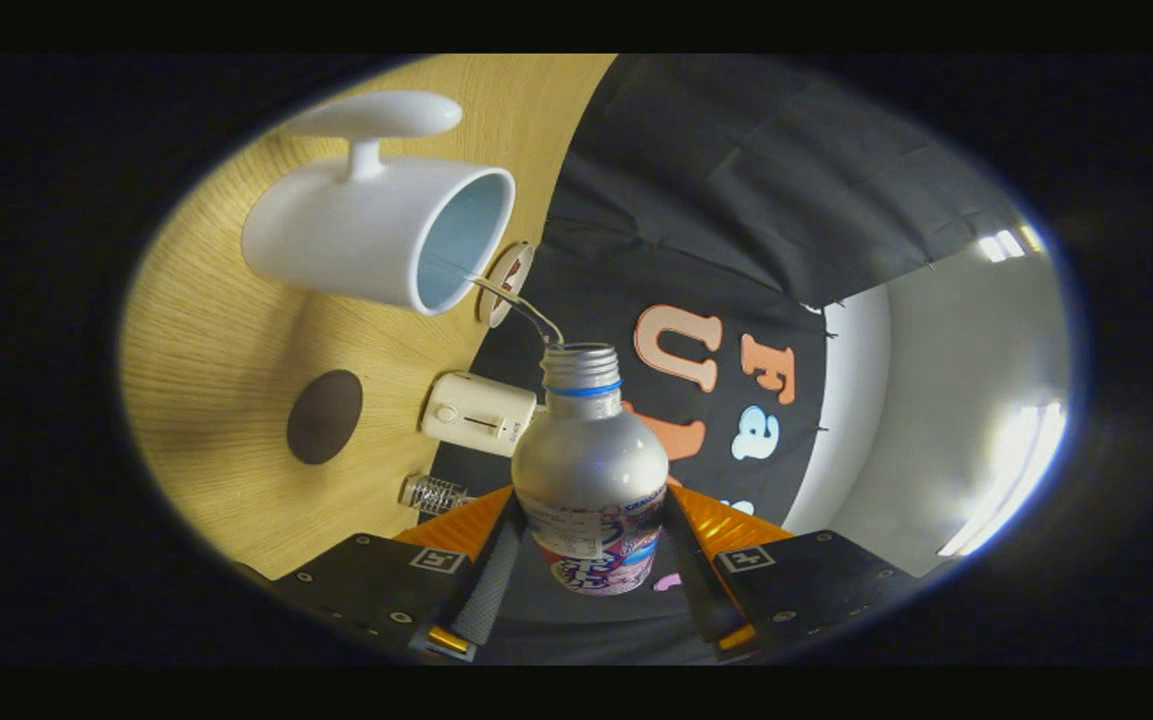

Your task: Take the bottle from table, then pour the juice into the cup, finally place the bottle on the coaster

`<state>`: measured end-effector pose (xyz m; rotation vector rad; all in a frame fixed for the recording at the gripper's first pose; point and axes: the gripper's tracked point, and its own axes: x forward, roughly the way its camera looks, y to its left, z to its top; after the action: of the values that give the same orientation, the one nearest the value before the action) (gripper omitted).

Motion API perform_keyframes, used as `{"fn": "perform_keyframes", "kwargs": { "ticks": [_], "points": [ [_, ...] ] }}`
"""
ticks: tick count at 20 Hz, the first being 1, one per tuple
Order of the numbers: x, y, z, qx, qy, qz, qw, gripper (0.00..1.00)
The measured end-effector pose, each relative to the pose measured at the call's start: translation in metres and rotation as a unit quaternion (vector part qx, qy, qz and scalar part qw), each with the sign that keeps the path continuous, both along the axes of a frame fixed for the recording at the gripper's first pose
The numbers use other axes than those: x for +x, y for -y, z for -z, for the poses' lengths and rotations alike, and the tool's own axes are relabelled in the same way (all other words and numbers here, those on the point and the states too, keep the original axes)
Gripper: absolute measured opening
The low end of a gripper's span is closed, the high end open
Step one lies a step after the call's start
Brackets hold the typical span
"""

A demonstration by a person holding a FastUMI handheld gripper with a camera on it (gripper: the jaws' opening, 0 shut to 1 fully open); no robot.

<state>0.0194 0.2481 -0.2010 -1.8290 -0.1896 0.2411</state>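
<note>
Between fingers (591, 560): bottle (591, 470) clamped both sides, tilted, thin stream arcing into cup (376, 235).

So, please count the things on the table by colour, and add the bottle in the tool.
White: 2, the cup and a small box
Brown: 1, the coaster
Silver: 2, the bottle, held between the tool fingers, and a small metal part
Total: 5
</note>
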Motion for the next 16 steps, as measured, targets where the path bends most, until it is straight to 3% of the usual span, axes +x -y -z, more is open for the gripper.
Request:
{"fn": "perform_keyframes", "kwargs": {
  "ticks": [16],
  "points": [
    [0.0034,-0.0048,-0.0062,-0.027,0.023,-0.021,0.999,0.76]
  ]
}}
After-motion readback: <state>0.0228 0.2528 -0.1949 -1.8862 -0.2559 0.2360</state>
